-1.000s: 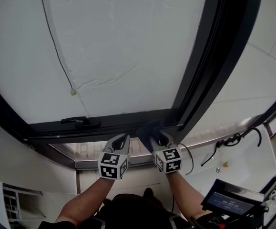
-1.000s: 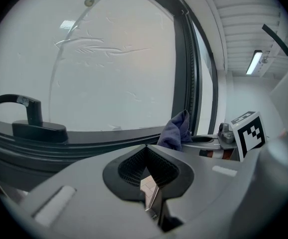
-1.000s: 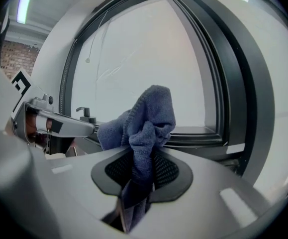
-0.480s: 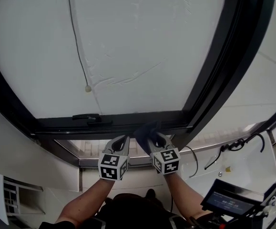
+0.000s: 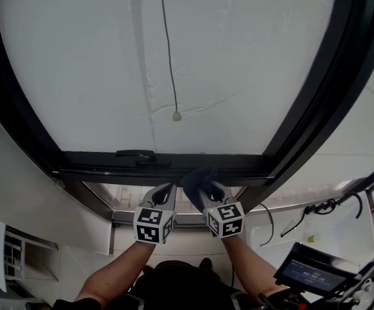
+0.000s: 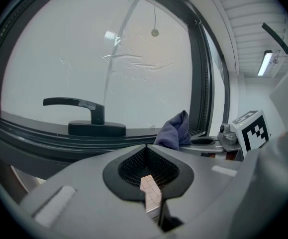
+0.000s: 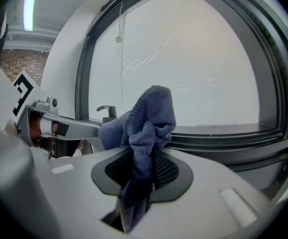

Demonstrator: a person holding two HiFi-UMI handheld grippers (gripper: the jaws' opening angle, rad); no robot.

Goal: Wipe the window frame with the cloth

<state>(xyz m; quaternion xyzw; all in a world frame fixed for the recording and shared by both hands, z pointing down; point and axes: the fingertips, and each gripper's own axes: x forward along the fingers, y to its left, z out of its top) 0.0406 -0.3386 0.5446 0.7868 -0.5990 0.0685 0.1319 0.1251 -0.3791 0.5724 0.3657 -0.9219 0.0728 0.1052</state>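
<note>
A dark window frame (image 5: 238,163) borders a white pane, and its bottom rail carries a black handle (image 5: 138,155). My right gripper (image 5: 207,187) is shut on a blue-grey cloth (image 5: 198,175), which is bunched against the bottom rail right of the handle. In the right gripper view the cloth (image 7: 146,123) stands up out of the jaws of the right gripper (image 7: 141,158), before the rail (image 7: 223,133). My left gripper (image 5: 163,192) hangs just below the rail beside it, shut and holding nothing. From the left gripper (image 6: 146,151) I see the handle (image 6: 79,106) and cloth (image 6: 174,131).
A pull cord with a bead (image 5: 176,116) hangs in front of the pane. A white sill (image 5: 342,225) at lower right carries a black cable (image 5: 322,206). A device with a lit screen (image 5: 316,275) sits at bottom right. A white wall (image 5: 12,192) flanks the left.
Both grippers and the cloth have slid left along the bottom rail, closer to the handle. The frame's right upright now lies farther from the cloth.
</note>
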